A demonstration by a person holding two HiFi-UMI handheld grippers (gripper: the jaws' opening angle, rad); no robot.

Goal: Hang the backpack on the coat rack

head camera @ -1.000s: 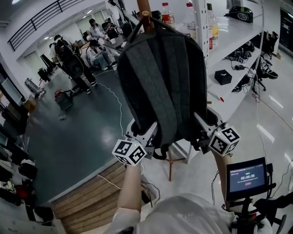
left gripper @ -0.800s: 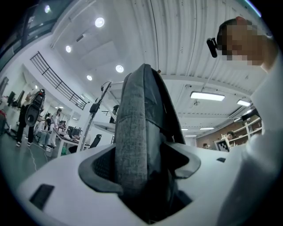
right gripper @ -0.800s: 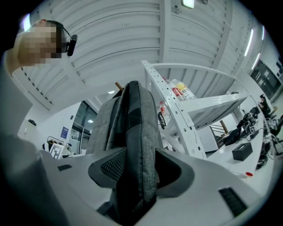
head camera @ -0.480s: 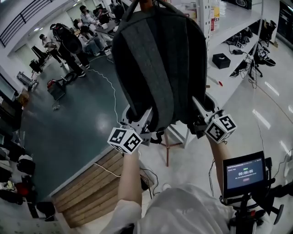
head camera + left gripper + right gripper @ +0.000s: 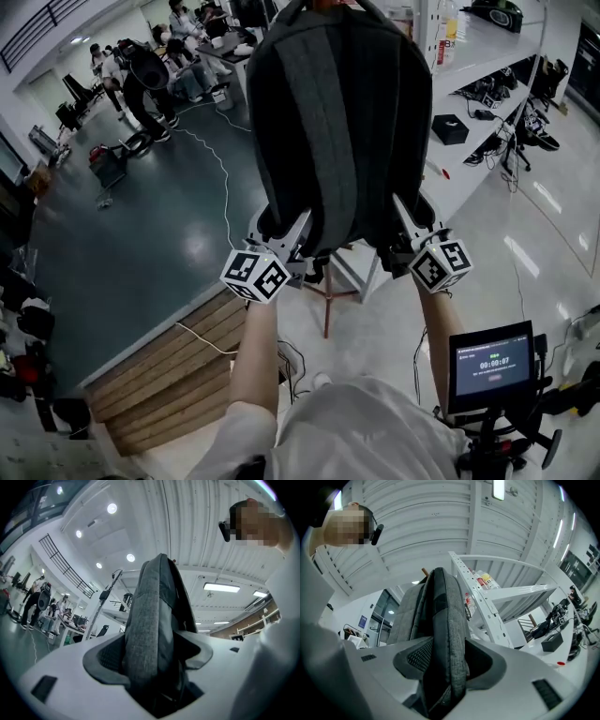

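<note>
A dark grey backpack (image 5: 342,122) is held up high in front of me, its back panel facing the head view. My left gripper (image 5: 286,234) is shut on its lower left edge (image 5: 152,634). At the lower right edge (image 5: 445,639) my right gripper (image 5: 408,230) is shut on the fabric too. The wooden top of the coat rack (image 5: 330,4) shows just above the bag at the frame's upper edge, and its pole (image 5: 328,305) runs down below the bag. In the right gripper view a wooden tip (image 5: 424,571) peeks out behind the bag's top.
A white shelving unit (image 5: 487,84) with bottles, a black box and cables stands to the right. Wooden steps (image 5: 178,375) lie lower left. Several people (image 5: 155,66) are at desks far left. A small screen on a stand (image 5: 487,361) is at lower right.
The backpack and both grippers have shifted a little right and up in view, so its top now reaches the frame's edge. Both grips stay the same.
</note>
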